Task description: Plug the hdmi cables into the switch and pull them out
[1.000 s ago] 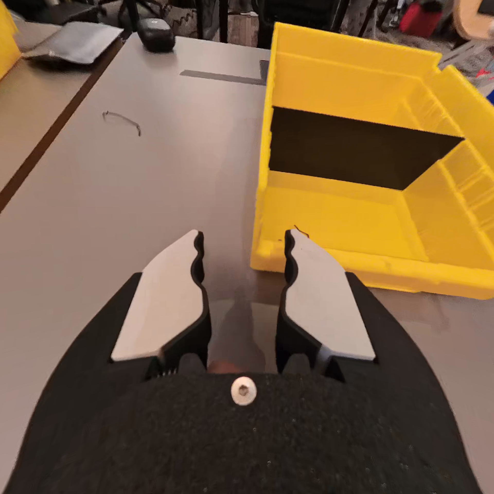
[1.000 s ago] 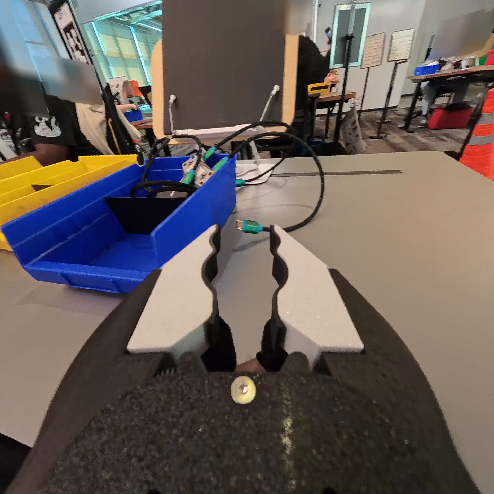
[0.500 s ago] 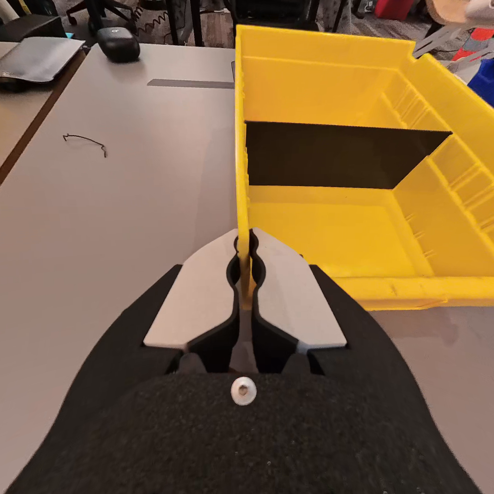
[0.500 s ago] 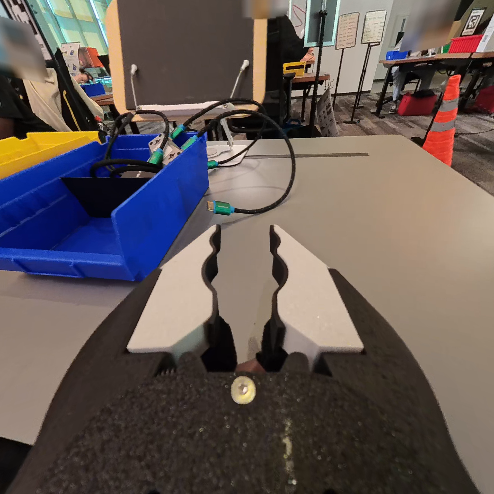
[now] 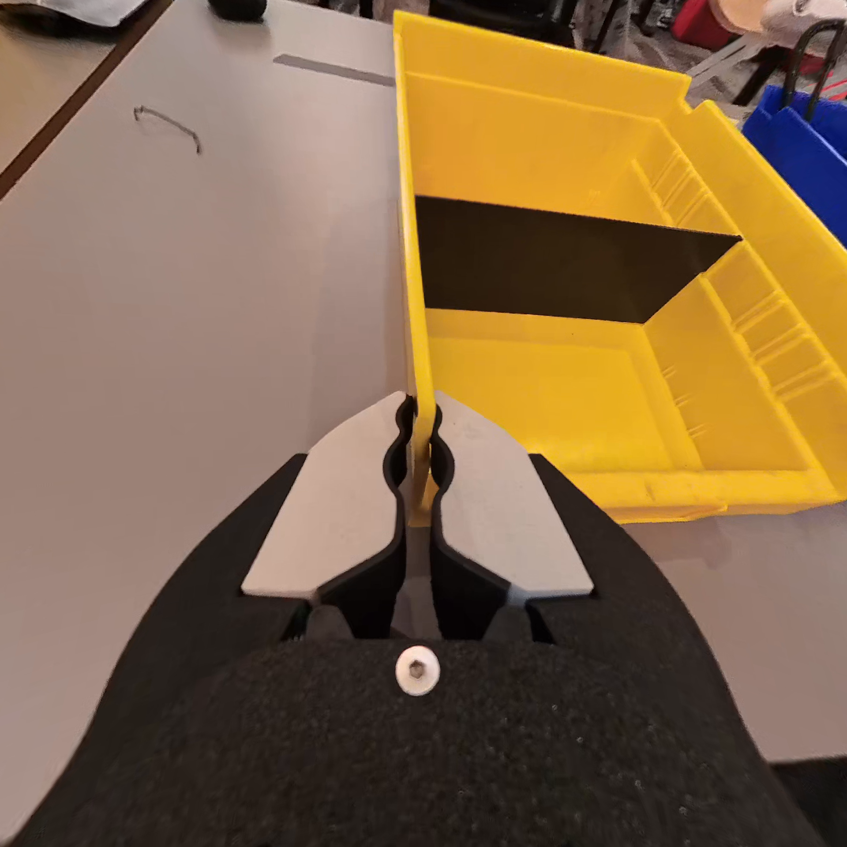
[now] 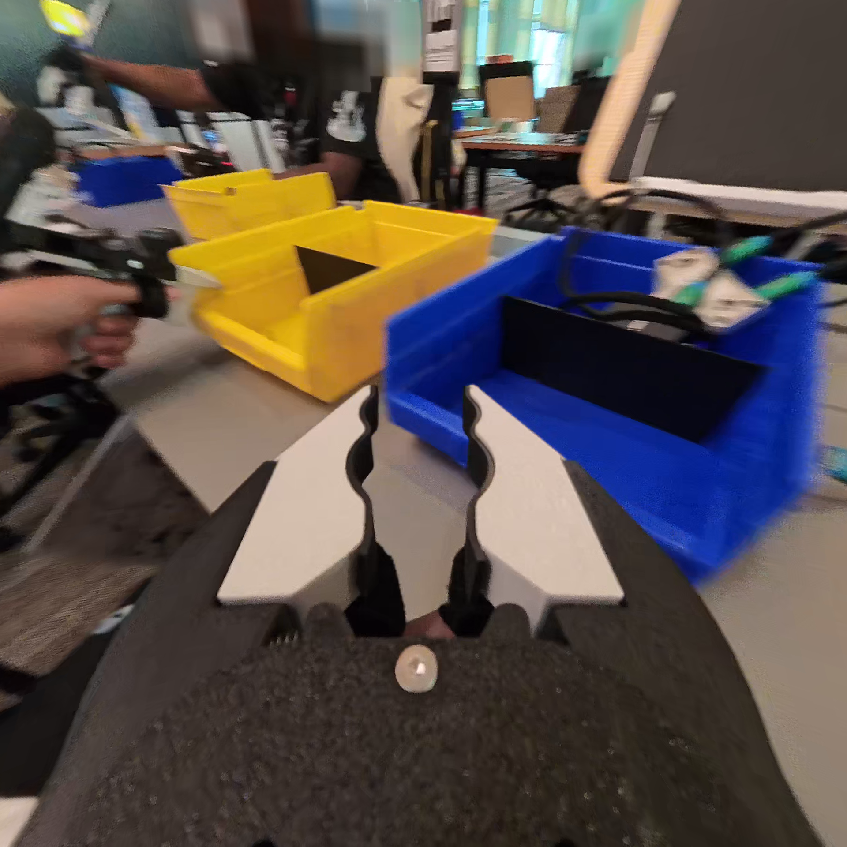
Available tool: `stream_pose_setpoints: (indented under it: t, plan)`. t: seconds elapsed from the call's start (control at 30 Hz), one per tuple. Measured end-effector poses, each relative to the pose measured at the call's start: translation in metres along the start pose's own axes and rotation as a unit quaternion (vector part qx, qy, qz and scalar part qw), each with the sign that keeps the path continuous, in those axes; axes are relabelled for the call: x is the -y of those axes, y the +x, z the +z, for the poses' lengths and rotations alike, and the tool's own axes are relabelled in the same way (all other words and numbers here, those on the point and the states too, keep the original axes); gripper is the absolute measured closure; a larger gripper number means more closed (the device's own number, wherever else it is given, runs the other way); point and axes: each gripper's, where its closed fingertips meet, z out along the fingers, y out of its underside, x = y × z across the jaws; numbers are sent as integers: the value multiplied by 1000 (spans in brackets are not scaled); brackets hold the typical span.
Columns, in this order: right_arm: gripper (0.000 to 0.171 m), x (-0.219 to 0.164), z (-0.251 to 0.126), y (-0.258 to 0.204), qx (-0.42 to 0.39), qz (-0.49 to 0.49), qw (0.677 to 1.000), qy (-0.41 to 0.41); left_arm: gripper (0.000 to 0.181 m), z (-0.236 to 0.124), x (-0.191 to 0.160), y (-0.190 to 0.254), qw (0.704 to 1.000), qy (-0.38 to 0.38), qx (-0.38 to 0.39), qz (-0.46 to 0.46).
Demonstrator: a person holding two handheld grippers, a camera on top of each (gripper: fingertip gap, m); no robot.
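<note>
My left gripper [image 5: 422,408] is shut on the left wall of the yellow bin [image 5: 573,403], near its front corner. The bin is empty apart from a black divider [image 5: 550,266]. In the right wrist view the same gripper [image 6: 192,279], held by a hand, clamps that yellow bin [image 6: 339,321]. My right gripper [image 6: 419,398] is open and empty, just in front of the blue bin [image 6: 596,440]. The blue bin's back part holds black cables with green plugs [image 6: 742,284] and a dark box; the view is blurred.
A second yellow bin [image 6: 247,201] stands behind the first. A thin bent wire [image 5: 167,128] lies on the grey table [image 5: 206,321] to the left. The blue bin's corner [image 5: 797,137] shows right of the yellow one. People and desks fill the background. One gripper's finger ends stand about 35 cm off the other's.
My left gripper closed on the yellow bin's wall and holds it, the bin now turned. My right gripper swung left, from the loose cable on the table toward the two bins.
</note>
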Motion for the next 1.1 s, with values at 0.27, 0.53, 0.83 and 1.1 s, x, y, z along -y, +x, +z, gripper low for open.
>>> stream_pose_setpoints:
  t: [0.27,0.53,0.83,1.1]
  plan:
    - [123,-21,79,-79,64,53,993,-81,177,-51,-39,41,998,-35,51,22]
    - [157,-55,108,-70,-24,38,983,-177,177,-79,-47,49,993,-18,81,79]
    - [166,36,63,-51,-86,-73,993,-43,177,-141,30,105,968,156,131,148]
    - [167,140,-38,98,-211,-37,976,41,172,-91,122,285,954,195,-28,224]
